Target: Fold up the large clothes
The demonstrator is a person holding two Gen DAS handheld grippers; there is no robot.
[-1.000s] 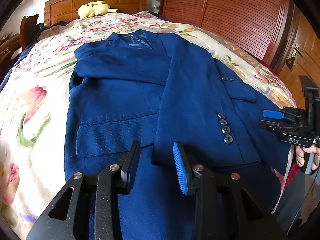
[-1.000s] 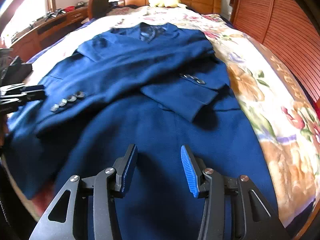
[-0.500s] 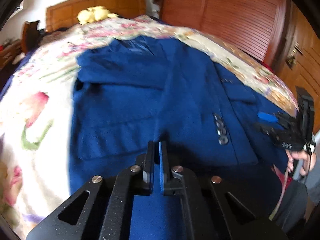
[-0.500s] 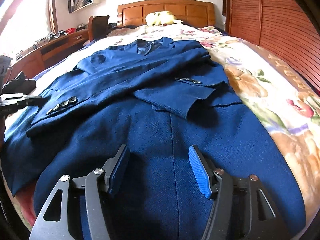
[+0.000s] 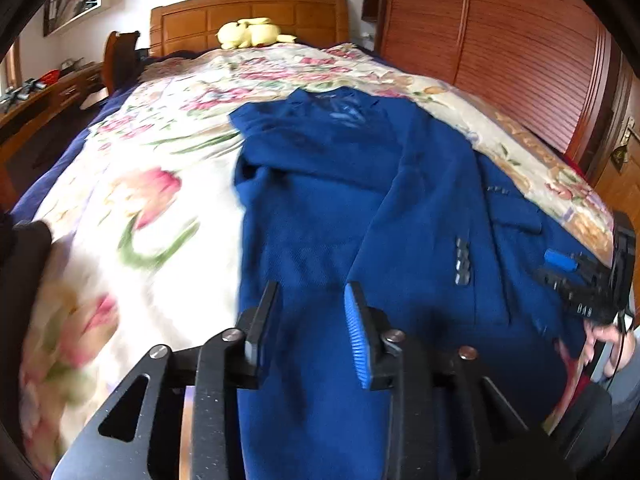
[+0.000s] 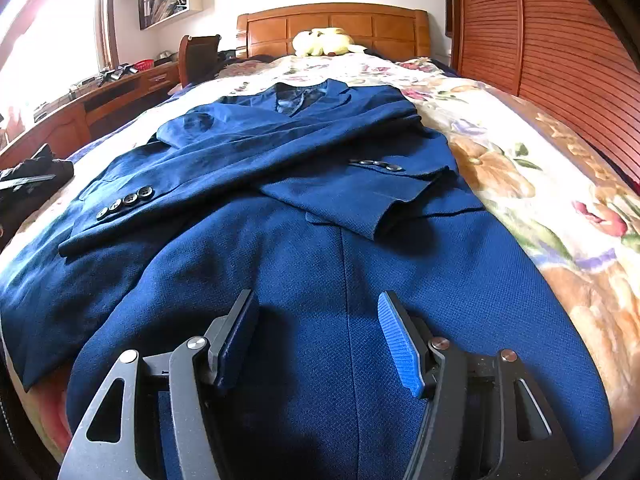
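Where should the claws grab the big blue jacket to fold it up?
Probably at the bottom hem of the jacket, one claw near each lower corner, coming in low from the foot of the bed. The sleeves are already crossed over the front, and the hem is the free edge nearest both claws, so it could be lifted and carried toward the collar.

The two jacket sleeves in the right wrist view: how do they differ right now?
The left-side sleeve reaches further toward the camera, its cuff at the jacket's left edge; the right-side sleeve ends near the middle. The left-side sleeve's cuff buttons face the camera, round and shiny; the right-side sleeve's buttons show almost edge-on. Both lie folded across the blue jacket, crossing each other.
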